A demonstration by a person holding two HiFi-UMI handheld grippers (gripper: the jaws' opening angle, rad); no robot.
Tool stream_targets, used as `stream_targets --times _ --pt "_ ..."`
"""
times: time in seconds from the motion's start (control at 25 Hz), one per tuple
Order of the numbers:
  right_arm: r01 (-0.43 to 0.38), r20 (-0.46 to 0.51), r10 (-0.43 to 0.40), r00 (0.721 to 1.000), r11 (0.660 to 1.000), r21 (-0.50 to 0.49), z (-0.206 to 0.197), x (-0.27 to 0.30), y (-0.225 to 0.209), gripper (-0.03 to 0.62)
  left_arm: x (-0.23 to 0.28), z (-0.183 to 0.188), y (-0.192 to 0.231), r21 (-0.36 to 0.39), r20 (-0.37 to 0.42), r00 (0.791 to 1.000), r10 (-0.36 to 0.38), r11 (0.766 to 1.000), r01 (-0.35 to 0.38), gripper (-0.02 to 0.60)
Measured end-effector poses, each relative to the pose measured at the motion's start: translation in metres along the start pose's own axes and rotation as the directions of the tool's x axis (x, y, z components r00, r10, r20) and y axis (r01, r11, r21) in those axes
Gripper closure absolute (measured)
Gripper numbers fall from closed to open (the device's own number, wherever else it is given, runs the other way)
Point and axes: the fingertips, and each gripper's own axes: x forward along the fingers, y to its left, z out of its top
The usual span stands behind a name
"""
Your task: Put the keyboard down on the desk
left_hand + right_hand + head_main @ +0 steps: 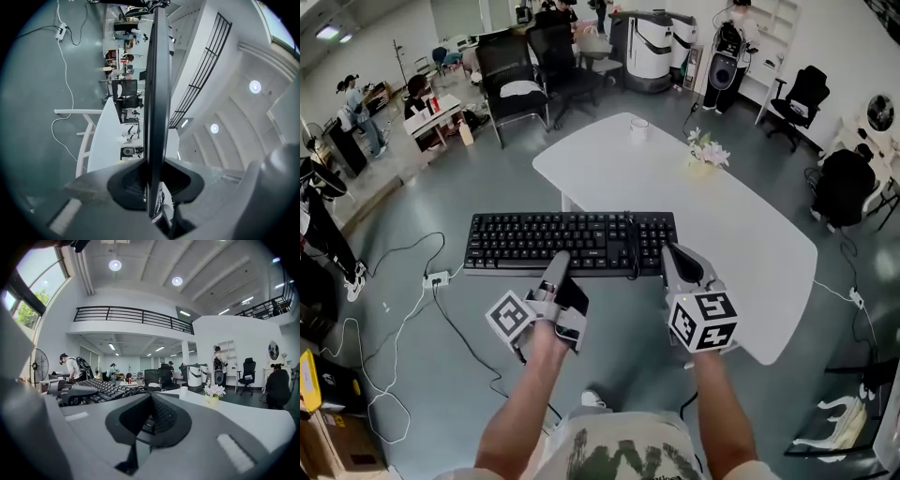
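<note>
The left tool (558, 260) and right tool (671, 255) each pinch the near edge of the keyboard (572, 239) — held aloft, partly beyond the white worktop (722, 216). Carrying is in hand; next it likely needs shifting over the worktop and lowering flat.

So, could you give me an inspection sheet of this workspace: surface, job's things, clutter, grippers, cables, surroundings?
Surface: white desk with rounded corners.
Job's things: black keyboard, held by its near edge, its left part out over the floor.
Clutter: cup and flower pot at the far end.
Grippers: left gripper and right gripper, both with jaws shut on the keyboard.
Cables: keyboard cable lies across the keys; loose cables and power strip on the floor.
Surroundings: office chairs, people.
</note>
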Motion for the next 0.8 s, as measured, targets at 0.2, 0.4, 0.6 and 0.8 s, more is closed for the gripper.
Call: stream_targets --times 0.2,0.4,0.6,0.8 --pt "0.036 -0.005 -0.036 0.999 0.999 -0.002 0.0 0.012 0.001 0.595 0.014 0.012 0.004 -0.015 -0.034 0.999 -0.013 1.0 0.012 0.492" --pt "0.066 -0.002 -0.066 0.998 0.998 -0.01 0.003 0.017 -0.002 0.595 0.026 0.016 0.012 -0.025 -0.065 0.998 -0.012 1.0 0.01 0.492" --pt "0.109 0.011 -0.109 0.994 0.994 -0.007 0.006 0.023 -0.019 0.595 0.046 0.011 0.016 -0.03 -0.108 0.994 -0.028 0.999 0.025 0.492" --pt "0.149 0.026 -0.149 0.988 0.989 0.008 0.007 0.033 -0.044 0.595 0.077 0.006 0.026 -0.022 -0.149 0.989 -0.02 1.0 0.017 0.492"
